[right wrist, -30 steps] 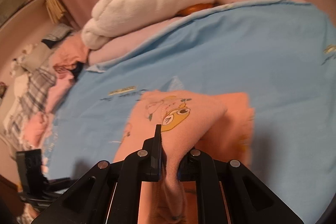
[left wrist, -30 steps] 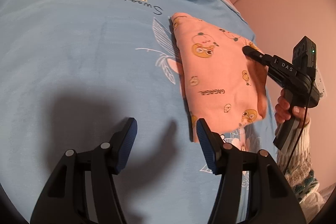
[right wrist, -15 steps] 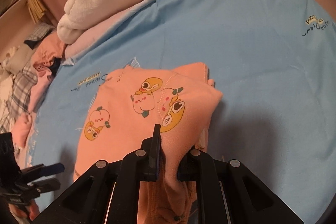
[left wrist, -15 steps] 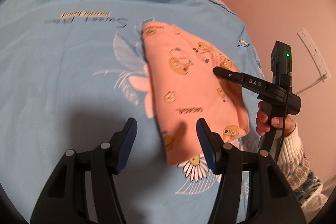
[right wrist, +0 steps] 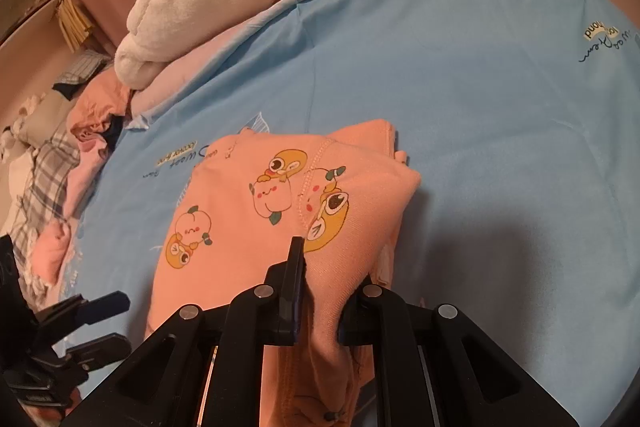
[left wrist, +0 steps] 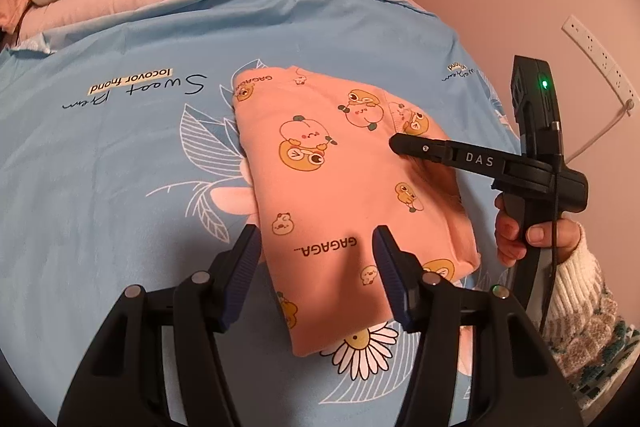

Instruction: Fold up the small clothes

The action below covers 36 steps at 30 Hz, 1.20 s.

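Right gripper (right wrist: 320, 291) has come down, jaws pinching a fold of the peach garment (left wrist: 344, 187) and laying it flat on the blue bed sheet (left wrist: 120, 187). Left gripper (left wrist: 316, 267) swung in, now over its near edge, jaws spread, empty. Fold looks almost landed; likely next: release, smooth.

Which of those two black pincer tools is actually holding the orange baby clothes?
The right gripper: its fingers are pinched shut on a fold of the orange garment. The left gripper hangs open above the garment's near end, gripping nothing.
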### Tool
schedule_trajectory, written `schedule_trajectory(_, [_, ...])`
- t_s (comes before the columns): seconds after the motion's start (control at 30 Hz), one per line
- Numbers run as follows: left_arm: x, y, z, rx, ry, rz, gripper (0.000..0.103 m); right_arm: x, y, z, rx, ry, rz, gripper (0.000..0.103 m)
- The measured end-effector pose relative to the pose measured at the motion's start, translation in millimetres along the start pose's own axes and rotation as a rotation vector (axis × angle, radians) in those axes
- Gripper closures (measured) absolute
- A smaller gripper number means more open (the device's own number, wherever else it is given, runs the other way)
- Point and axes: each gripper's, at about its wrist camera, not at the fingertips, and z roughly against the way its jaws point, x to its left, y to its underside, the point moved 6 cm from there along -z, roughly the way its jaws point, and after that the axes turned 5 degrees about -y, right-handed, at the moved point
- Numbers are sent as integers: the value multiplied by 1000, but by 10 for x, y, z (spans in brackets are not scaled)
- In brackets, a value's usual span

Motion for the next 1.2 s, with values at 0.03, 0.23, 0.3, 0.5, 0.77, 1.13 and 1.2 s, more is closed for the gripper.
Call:
schedule_trajectory(0.03, [-19, 6, -2, 1, -2, -6, 46, 1, 1, 0, 0, 0, 1, 92])
schedule_trajectory(0.23, [-43, 16, -37, 11, -9, -21, 46, 0, 5, 1, -1, 0, -2, 92])
schedule_trajectory(0.3, [-43, 17, -40, 12, -10, -20, 46, 0, 3, 0, -1, 0, -1, 92])
schedule_trajectory(0.5, [-51, 17, -53, 12, -12, -23, 46, -9, 4, 0, -1, -1, -5, 92])
schedule_trajectory(0.77, [-52, 21, -87, 25, -12, -28, 46, -20, 10, 5, 0, -3, -9, 92])
schedule_trajectory(1.13, [-78, -49, -35, -3, -17, -43, 46, -58, 10, -2, 1, -17, -26, 92])
schedule_trajectory(1.2, [-81, -52, -43, -2, -17, -47, 46, -73, 7, 4, -1, -24, -37, 92])
